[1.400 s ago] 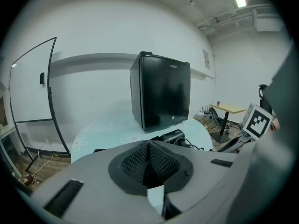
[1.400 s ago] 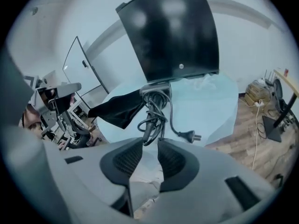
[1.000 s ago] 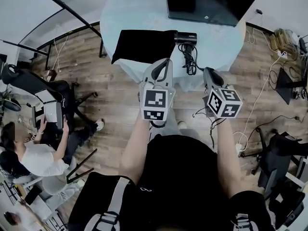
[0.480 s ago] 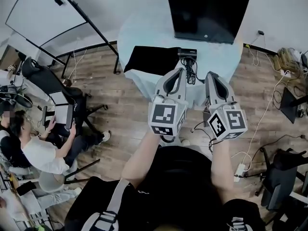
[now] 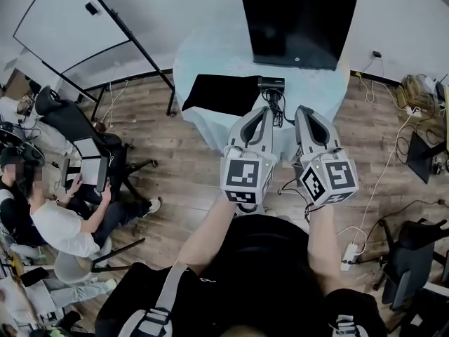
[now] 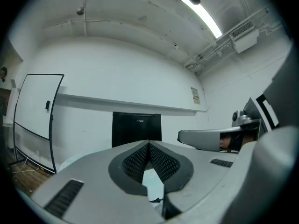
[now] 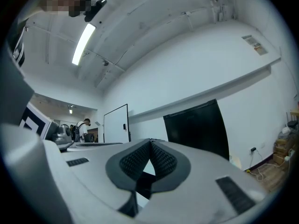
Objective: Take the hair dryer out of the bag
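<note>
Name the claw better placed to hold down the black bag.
Left, probably. The black bag lies ahead and left of the left claw; the right claw sits on the far side of the hair dryer. Both claws are shut and empty.

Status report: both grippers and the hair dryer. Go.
Left gripper shut, empty; right gripper shut, empty. Hair dryer on table beside black bag, cord trailing. No obstruction seen.

Round table (image 5: 210,51): a black bag (image 5: 221,93) is lying flat on it, and a black hair dryer (image 5: 271,85) is resting just beside the bag's right end. Left gripper (image 5: 264,111) and right gripper (image 5: 303,111): both are hovering side by side over the table's near edge.
</note>
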